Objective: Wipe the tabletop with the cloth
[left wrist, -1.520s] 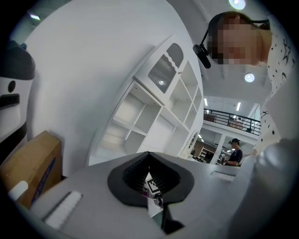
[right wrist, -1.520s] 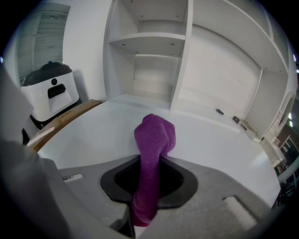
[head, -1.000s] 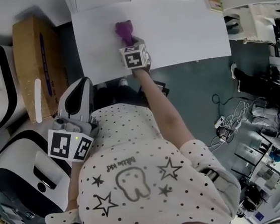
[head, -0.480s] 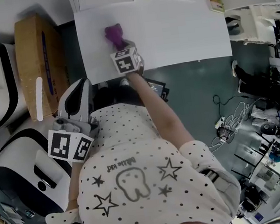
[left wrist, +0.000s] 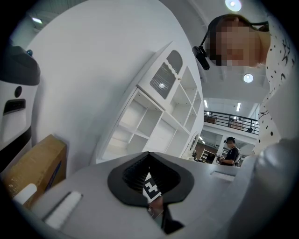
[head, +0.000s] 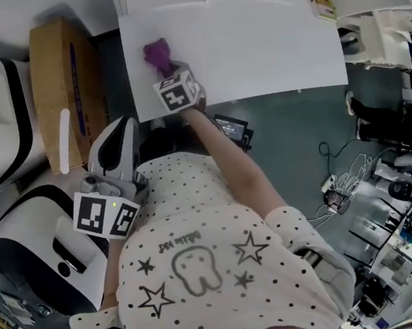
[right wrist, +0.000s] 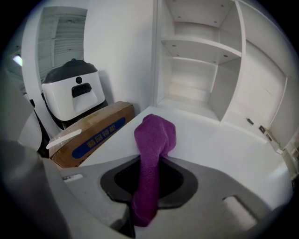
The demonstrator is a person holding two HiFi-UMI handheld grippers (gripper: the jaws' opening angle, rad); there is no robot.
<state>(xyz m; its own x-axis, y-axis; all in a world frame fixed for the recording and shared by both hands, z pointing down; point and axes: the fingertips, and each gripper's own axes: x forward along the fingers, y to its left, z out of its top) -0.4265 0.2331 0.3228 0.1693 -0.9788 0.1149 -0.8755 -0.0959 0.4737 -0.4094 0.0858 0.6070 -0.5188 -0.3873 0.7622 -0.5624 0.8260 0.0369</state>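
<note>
Leftward goes the right gripper [head: 167,74], and the purple cloth [head: 157,54] goes with it. A second ago the cloth sat well in from the left edge of the white tabletop [head: 266,48]. Half a second ago it was closer, and now it is near that edge, roughly midway between the near and far sides. The person's arm has swung across to follow it, and the marker cube now hangs over the near-left part of the table.

From where I stand that reads as one wiping stroke running toward the left edge. It looks almost spent, since little table is left on that side. I would judge the wide stretch to the right as yet to be covered, though nothing on the surface shows which parts have been wiped.

Looking along the right gripper's jaws, they are clamped on the cloth. A strip of it is pinched between them and the bunched end lies forward on the tabletop. Beyond the table's left edge I can see the cardboard box [head: 62,88] and a white machine [right wrist: 72,91].

Nothing else has shifted. The left gripper [head: 114,145] hangs low at the person's left side, well away from the table, just as in both earlier moments. Its jaws look closed together with nothing between them, so it takes no part in the wiping.
</note>
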